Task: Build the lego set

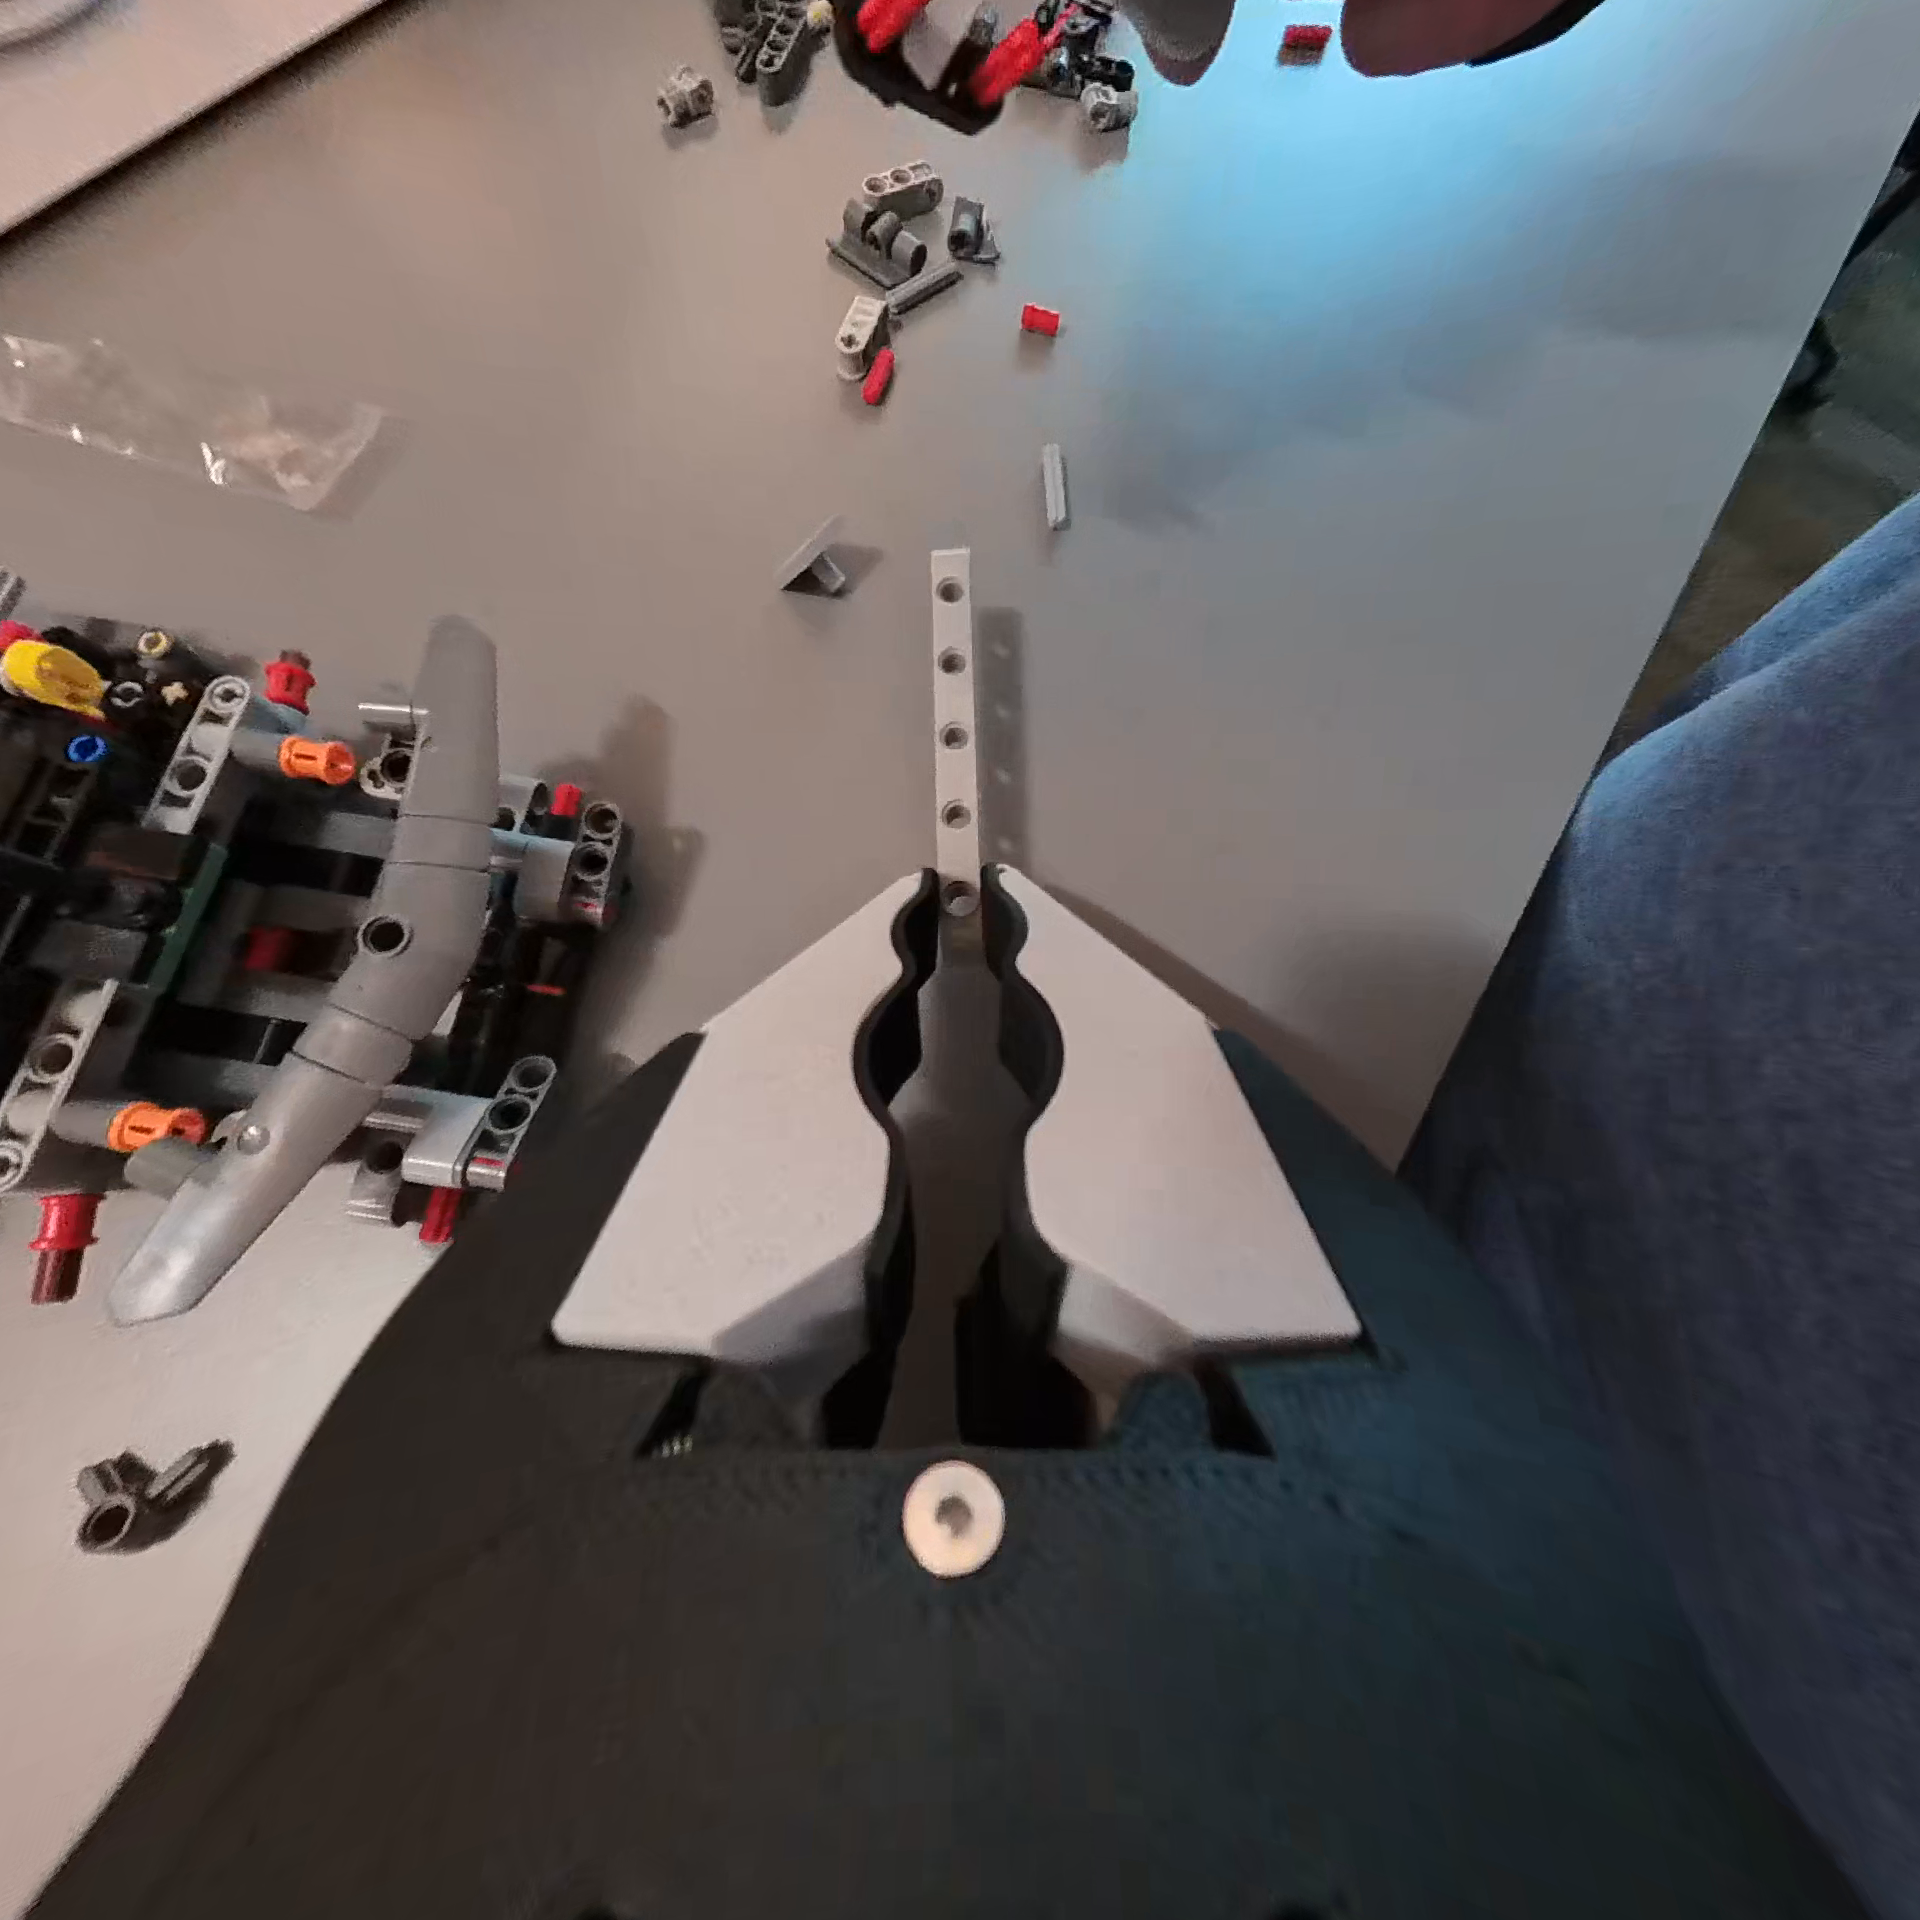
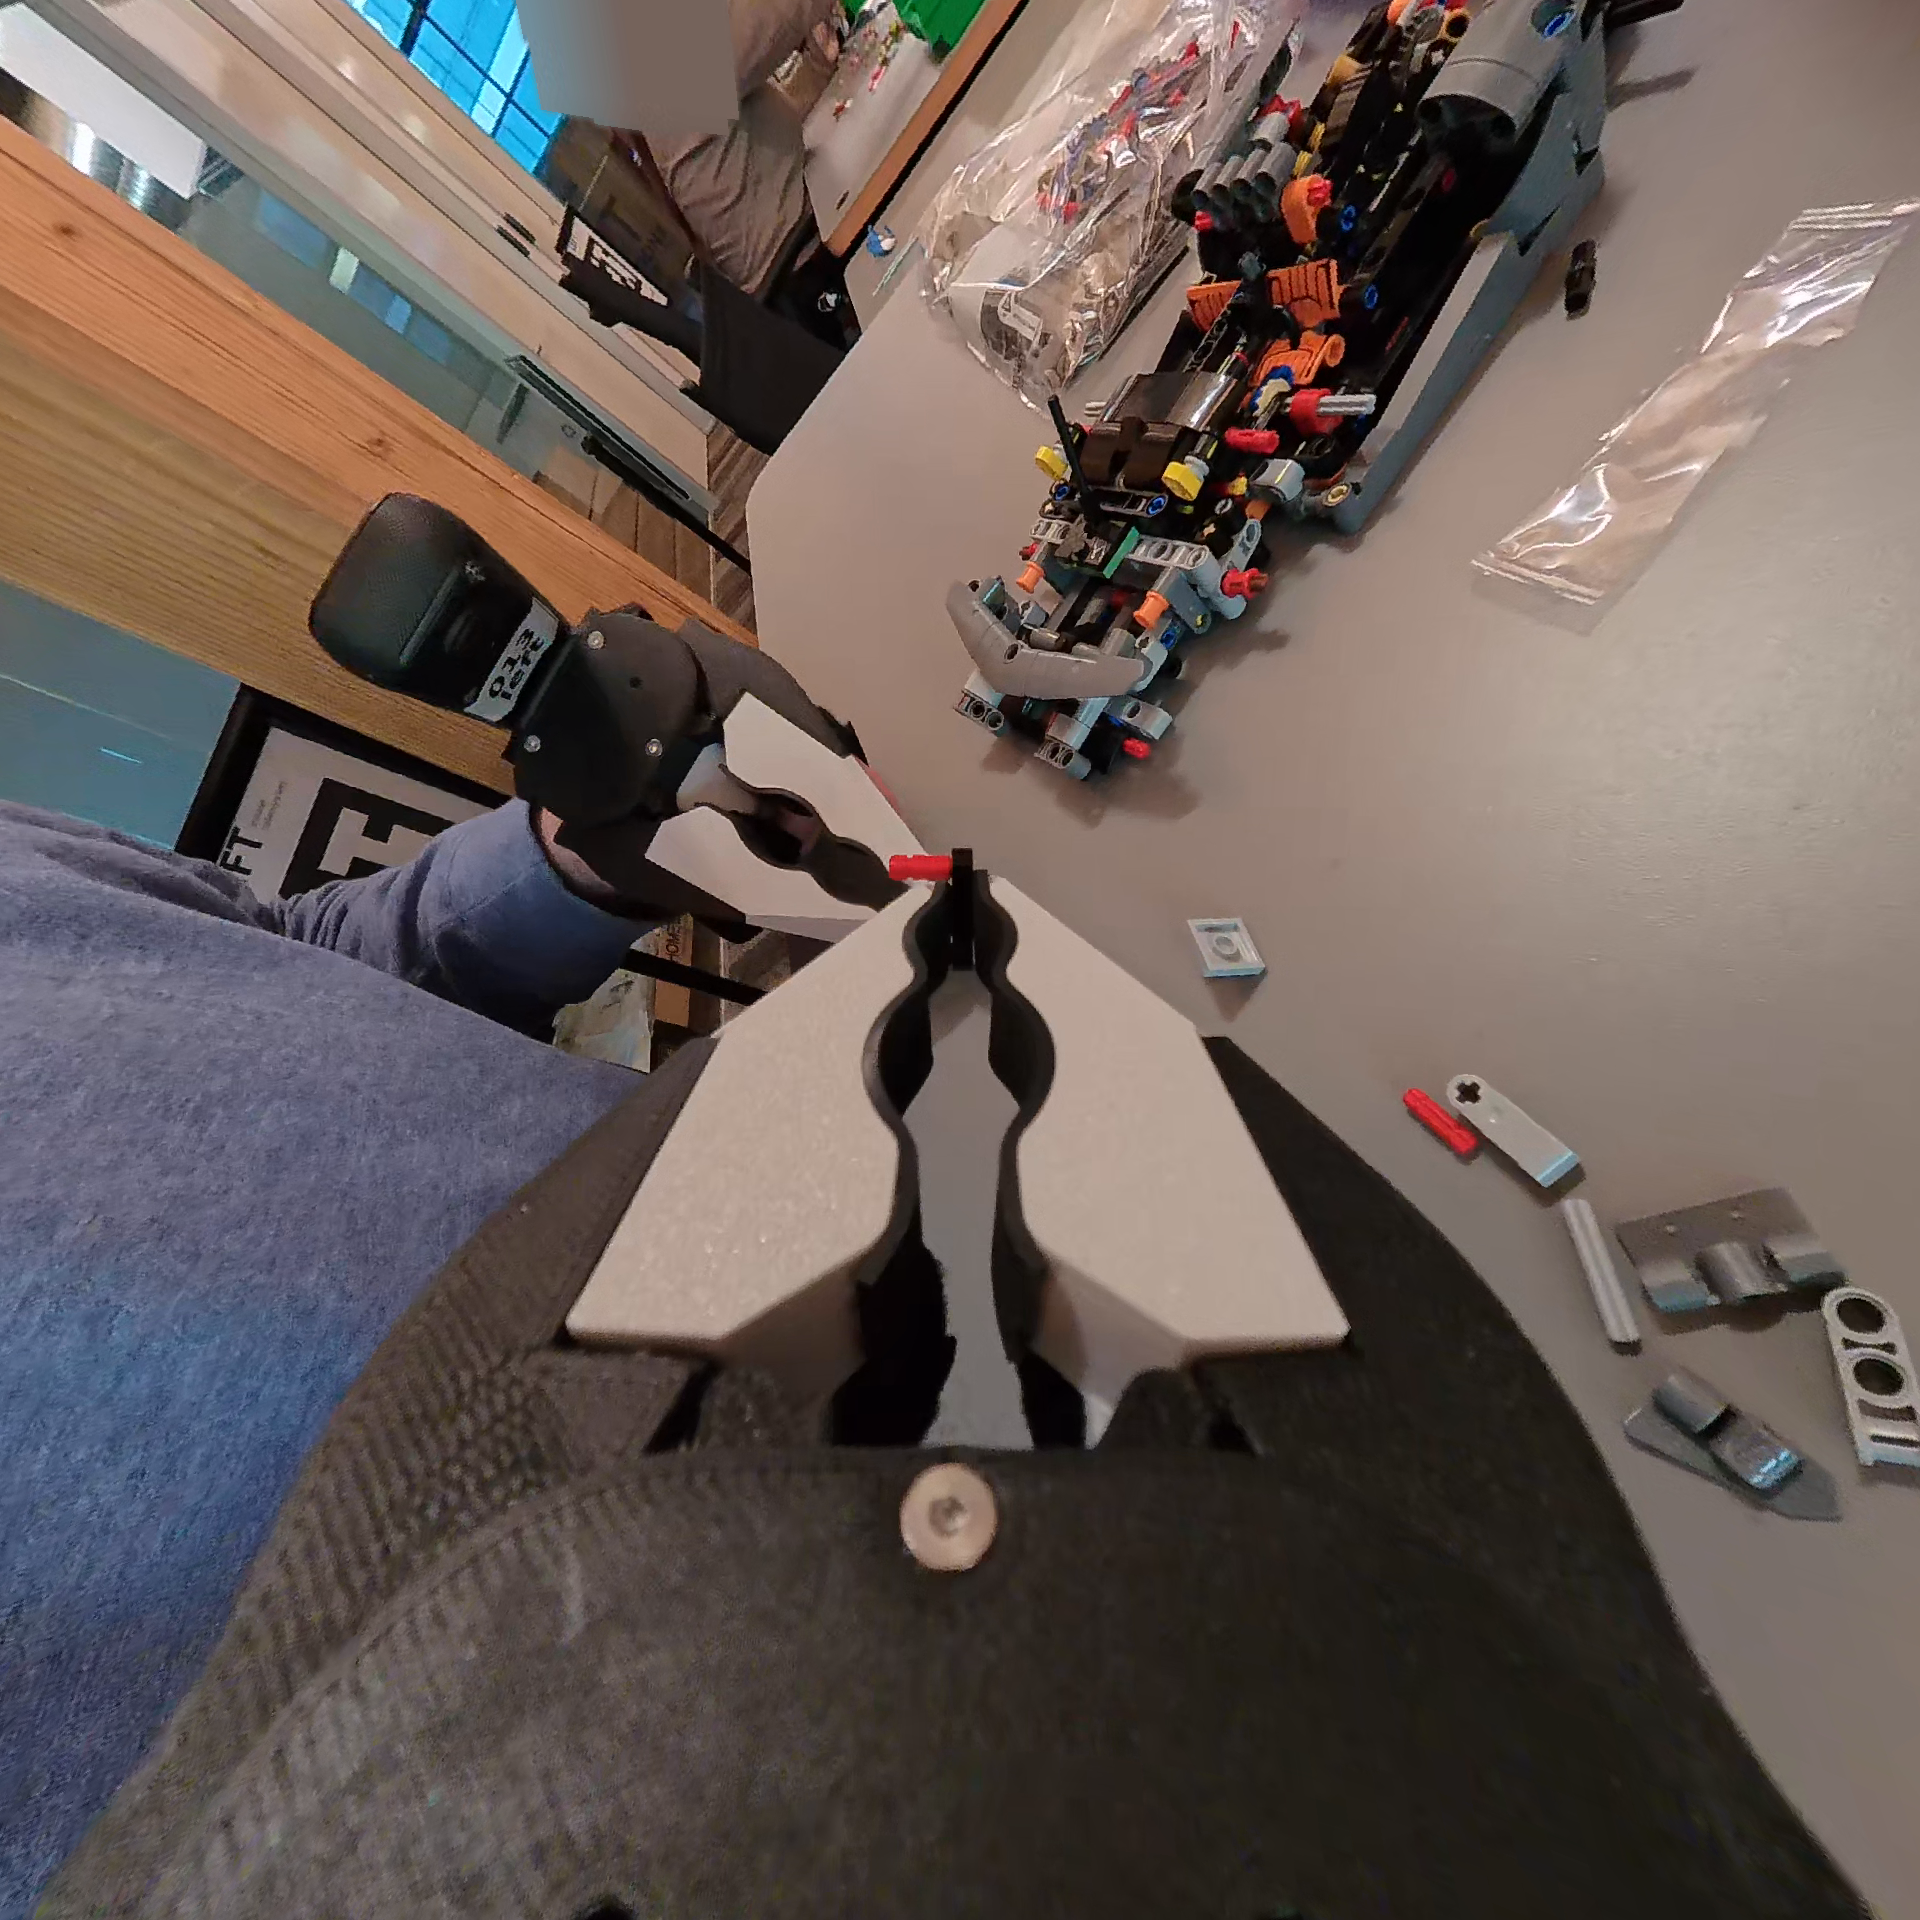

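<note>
In the left wrist view my left gripper (image 1: 961,891) is shut on one end of a long light grey beam with holes (image 1: 954,717), which sticks forward above the grey table (image 1: 1299,623). The partly built car model (image 1: 312,935) lies to its left. In the right wrist view my right gripper (image 2: 961,896) is shut on a small black piece (image 2: 962,914) with a red pin (image 2: 920,865) sticking out to the left. The left gripper (image 2: 862,883) also shows there, its tips just left of the red pin. The car model (image 2: 1299,416) lies farther off on the table.
Loose grey and red parts (image 1: 894,249) lie ahead on the table, and more parts (image 2: 1725,1257) at the right. A black connector (image 1: 135,1496) lies near left. Clear plastic bags (image 2: 1704,405) and a bag of parts (image 2: 1081,208) flank the model. A person's blue-clad leg (image 1: 1714,1143) borders the table edge. Tip to tip, the grippers are about 11 centimetres apart. To reach the black connector (image 1: 135,1496) in a straight line is about 15 centimetres for my left fingers, about 25 centimetres for my right.
</note>
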A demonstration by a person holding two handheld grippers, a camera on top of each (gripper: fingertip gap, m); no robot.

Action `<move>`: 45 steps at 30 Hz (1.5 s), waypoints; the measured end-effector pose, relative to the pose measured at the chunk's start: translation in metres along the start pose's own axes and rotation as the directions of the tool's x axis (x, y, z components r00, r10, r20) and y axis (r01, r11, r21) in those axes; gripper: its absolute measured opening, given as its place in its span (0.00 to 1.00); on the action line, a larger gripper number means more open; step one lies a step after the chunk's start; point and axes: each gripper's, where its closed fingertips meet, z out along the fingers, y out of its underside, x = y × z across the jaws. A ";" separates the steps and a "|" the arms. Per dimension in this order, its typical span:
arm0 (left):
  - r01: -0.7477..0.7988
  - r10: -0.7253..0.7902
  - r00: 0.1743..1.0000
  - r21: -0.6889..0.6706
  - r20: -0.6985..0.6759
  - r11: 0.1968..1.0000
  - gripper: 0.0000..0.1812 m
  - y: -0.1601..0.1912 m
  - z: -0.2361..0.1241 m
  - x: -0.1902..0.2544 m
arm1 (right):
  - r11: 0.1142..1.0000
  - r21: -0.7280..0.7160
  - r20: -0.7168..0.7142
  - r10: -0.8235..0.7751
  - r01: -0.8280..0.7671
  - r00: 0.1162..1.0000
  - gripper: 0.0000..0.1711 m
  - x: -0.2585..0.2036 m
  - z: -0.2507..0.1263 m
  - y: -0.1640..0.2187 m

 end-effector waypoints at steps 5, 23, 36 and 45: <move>-0.105 0.106 0.994 -0.048 0.015 0.993 0.04 0.007 0.004 0.002 | 1.000 -0.011 -0.014 -0.013 0.013 1.000 0.00 0.001 0.002 0.002; -0.205 0.204 0.979 -0.037 -0.026 0.978 0.04 0.007 0.007 0.004 | 0.989 -0.112 -0.050 -0.104 0.098 0.993 0.00 0.008 0.016 0.005; -0.204 0.203 0.979 -0.032 -0.023 0.979 0.04 0.007 0.001 -0.001 | 0.981 -0.147 -0.036 -0.132 0.126 0.991 0.00 0.009 0.024 0.004; -0.069 0.072 0.996 0.051 -0.057 0.996 0.04 0.000 -0.009 -0.004 | 0.983 -0.123 -0.033 -0.144 0.139 0.989 0.00 0.009 0.021 -0.005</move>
